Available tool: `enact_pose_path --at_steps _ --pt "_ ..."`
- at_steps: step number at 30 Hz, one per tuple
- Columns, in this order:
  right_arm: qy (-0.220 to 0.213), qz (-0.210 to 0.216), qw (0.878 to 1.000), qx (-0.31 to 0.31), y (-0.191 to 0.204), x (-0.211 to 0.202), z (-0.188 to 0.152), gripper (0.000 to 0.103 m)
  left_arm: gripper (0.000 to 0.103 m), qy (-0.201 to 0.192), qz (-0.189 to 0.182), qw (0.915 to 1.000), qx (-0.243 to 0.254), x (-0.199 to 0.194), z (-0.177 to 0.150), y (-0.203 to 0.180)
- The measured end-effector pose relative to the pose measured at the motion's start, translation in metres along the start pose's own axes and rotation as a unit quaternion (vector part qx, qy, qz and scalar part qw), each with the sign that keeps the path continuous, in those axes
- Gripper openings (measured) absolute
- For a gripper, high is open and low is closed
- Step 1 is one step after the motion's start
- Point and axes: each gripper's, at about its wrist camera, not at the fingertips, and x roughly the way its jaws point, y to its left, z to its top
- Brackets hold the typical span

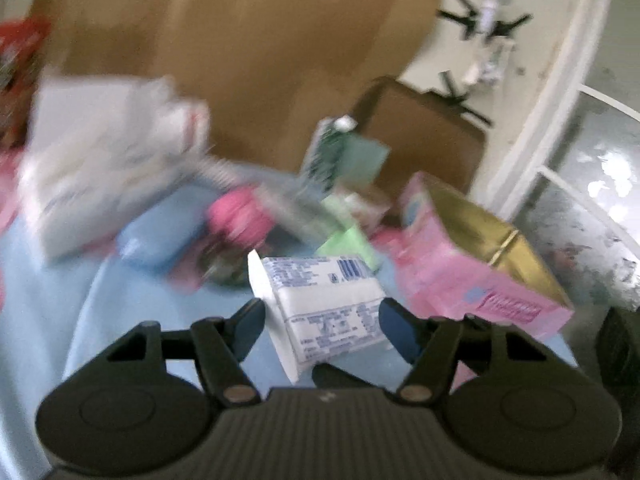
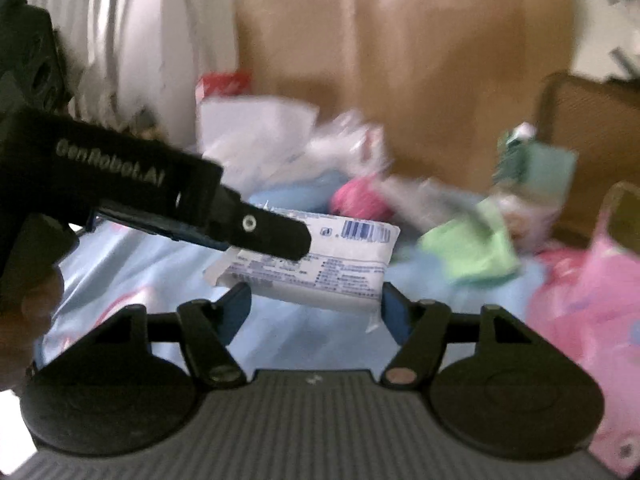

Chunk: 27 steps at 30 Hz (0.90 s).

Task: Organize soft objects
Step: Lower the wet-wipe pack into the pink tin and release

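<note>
1. Right gripper [image 2: 316, 308]: its jaws stand wide with nothing pressed between the pads. It hovers just short of the packet's near edge.
2. Left gripper [image 1: 322, 320]: clamped on the white packet [image 1: 324, 296], one pad against each side. The packet hangs clear of the blue sheet [image 1: 48, 300], above its near middle.
3. Handling, as judged: the packet looks light, soft and squashable. Its film wrap is probably slick.
4. Hold point, as judged: take it across the padded body. The thin sealed fin would likely crumple or slip.
5. Orientation: seen from the right wrist, the long axis runs left to right, nearly level. The fin end sits at the left gripper and the barcode end points right.
6. Beyond it, on the sheet: a green packet [image 1: 348, 244], then a pink box [image 1: 472, 280] near the right edge. Blur hides the finer details.
</note>
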Motion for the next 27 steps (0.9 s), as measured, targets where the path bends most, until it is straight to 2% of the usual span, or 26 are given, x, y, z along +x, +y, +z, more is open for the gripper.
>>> enact_pose_path --at_steps 4,10,14,17,20,23,27 --pt "-0.038 -0.062 0.997 0.000 -0.030 -0.017 0.010 0.072 0.064 -0.006 -0.023 0.9987 0.045 0.028 0.027 -0.044" --pt "-0.074 -0.144 0.986 0.043 -0.096 -0.052 0.013 0.072 0.064 -0.014 -0.080 0.9913 0.104 0.078 0.055 -0.117" --pt "-0.079 -0.195 0.975 0.070 -0.137 -0.069 0.008 0.072 0.064 -0.013 -0.107 0.9850 0.135 0.115 0.060 -0.160" --pt "-0.068 -0.229 0.966 0.097 -0.167 -0.067 0.002 0.072 0.073 -0.012 -0.106 0.9815 0.159 0.141 0.056 -0.184" --pt "-0.027 -0.265 0.955 0.130 -0.190 -0.058 -0.005 0.075 0.073 -0.006 -0.091 0.9819 0.166 0.150 0.048 -0.191" --pt "-0.039 -0.253 0.955 0.153 -0.189 -0.062 -0.009 0.075 0.076 -0.012 -0.094 0.9835 0.154 0.136 0.045 -0.175" --pt "-0.062 -0.247 0.958 0.129 -0.166 -0.060 -0.005 0.075 0.079 -0.031 -0.081 0.9876 0.131 0.106 0.044 -0.140"
